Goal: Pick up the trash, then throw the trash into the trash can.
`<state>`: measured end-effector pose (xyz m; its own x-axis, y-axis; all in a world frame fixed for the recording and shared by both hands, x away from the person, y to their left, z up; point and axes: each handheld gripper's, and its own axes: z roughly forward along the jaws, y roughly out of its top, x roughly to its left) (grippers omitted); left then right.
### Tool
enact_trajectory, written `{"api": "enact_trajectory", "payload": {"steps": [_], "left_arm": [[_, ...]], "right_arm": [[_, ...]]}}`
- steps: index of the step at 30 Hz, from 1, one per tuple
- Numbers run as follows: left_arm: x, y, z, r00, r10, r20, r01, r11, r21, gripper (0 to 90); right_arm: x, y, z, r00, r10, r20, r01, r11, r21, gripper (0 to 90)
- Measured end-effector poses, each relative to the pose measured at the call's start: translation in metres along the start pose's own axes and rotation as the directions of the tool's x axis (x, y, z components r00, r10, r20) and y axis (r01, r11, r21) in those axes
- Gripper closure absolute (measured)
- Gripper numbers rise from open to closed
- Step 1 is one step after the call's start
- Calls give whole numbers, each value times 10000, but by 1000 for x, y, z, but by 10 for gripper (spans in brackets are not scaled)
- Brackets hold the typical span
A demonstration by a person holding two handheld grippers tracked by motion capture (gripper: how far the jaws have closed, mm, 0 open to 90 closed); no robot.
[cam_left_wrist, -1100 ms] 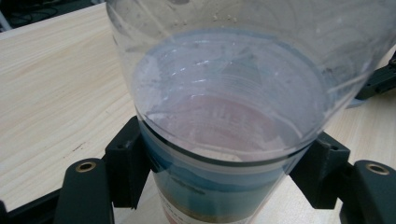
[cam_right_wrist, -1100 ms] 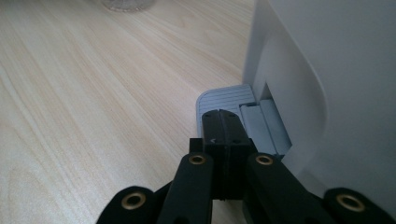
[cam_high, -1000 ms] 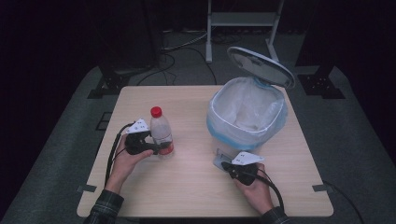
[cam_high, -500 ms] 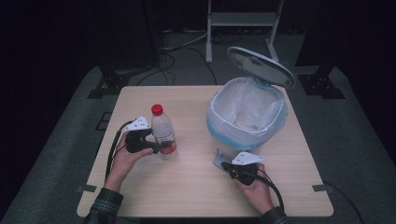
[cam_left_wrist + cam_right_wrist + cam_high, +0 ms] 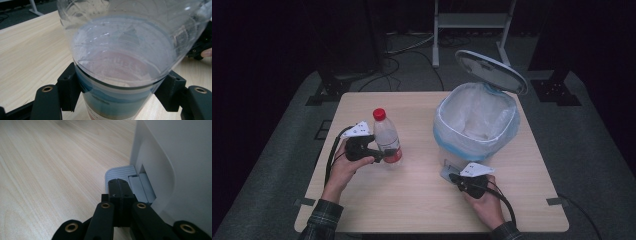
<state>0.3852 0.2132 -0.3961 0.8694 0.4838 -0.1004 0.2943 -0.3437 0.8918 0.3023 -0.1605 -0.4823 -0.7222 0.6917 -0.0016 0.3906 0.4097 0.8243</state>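
Observation:
A clear plastic bottle (image 5: 387,139) with a red cap (image 5: 379,114) stands tilted on the table, held by my left gripper (image 5: 388,153) low on its body. In the left gripper view the jaws clamp both sides of the bottle (image 5: 120,62) near its blue and red label. A white pedal bin (image 5: 477,125) with a blue-edged liner stands at the right, its lid (image 5: 492,71) raised. My right gripper (image 5: 453,176) is shut, and its tips press down on the bin's grey foot pedal (image 5: 120,173), beside the bin's wall (image 5: 180,165).
The wooden table (image 5: 412,200) has free surface in the middle and at the front. Cables (image 5: 332,150) trail from both grippers. A metal stand (image 5: 467,22) and floor cables lie behind the table in the dark.
The left gripper has lifted and tipped the bottle slightly toward the bin. The right gripper stays on the pedal and the lid stays up.

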Motion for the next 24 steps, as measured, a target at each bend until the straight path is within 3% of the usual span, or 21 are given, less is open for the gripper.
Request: {"api": "enact_trajectory", "payload": {"steps": [15, 24], "left_arm": [[0, 19, -8, 9989, 101, 467, -85, 9994, -346, 306], [-1, 33, -11, 9972, 217, 712, -181, 9985, -514, 306]], "right_arm": [[-1, 0, 0, 9999, -160, 20, 161, 9998, -92, 900], [0, 0, 0, 10000, 7, 10, -7, 10000, 4, 900]]}}
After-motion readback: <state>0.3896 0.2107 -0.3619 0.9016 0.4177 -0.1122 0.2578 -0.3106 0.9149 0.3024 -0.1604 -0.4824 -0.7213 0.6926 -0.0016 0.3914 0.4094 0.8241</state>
